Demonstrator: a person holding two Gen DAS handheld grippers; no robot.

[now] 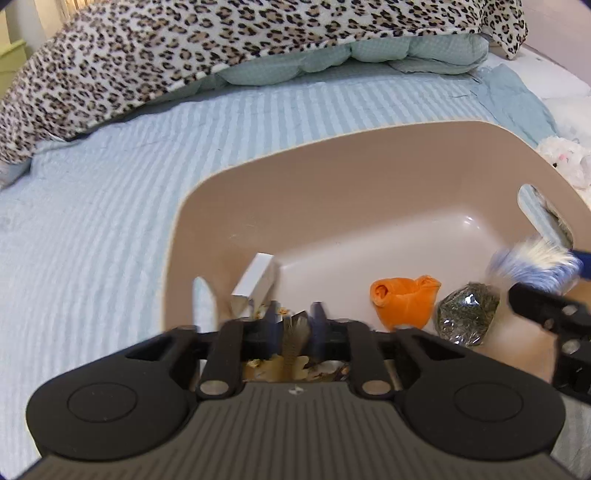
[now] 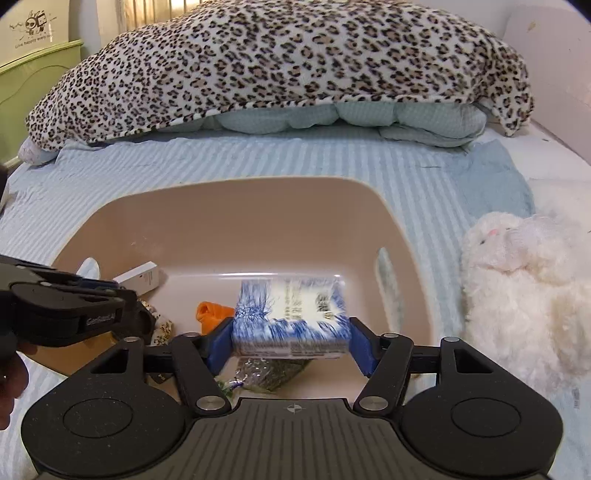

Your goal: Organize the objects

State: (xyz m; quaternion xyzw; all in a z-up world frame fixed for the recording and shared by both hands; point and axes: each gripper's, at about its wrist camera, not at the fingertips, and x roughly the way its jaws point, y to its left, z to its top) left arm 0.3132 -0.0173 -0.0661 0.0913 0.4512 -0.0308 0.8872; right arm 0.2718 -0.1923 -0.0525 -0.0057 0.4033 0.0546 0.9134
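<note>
Right gripper (image 2: 291,332) is clamping a blue-and-white packet (image 2: 291,317) over the tan basin (image 2: 236,206) on the bed (image 2: 406,162). Left gripper (image 1: 295,321) is pinching a patterned pouch (image 1: 295,332), fingers nearly together, at the basin's 7 o'clock. Orange cloth (image 1: 404,301), herb bag (image 1: 467,317) and white box (image 1: 255,284) are lying inside.

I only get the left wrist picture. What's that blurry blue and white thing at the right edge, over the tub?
Observer: It's a blue and white packet with printed text, clamped between the blue fingers of the right hand-held gripper, above the beige tub.
Operator: And the white fluff beside the tub?
Observer: A white plush animal with a pink nose, lying on the striped bedcover to the tub's right.
Operator: Anything on the wall?
Observer: A cartoon sticker, far left above a green cabinet.
</note>
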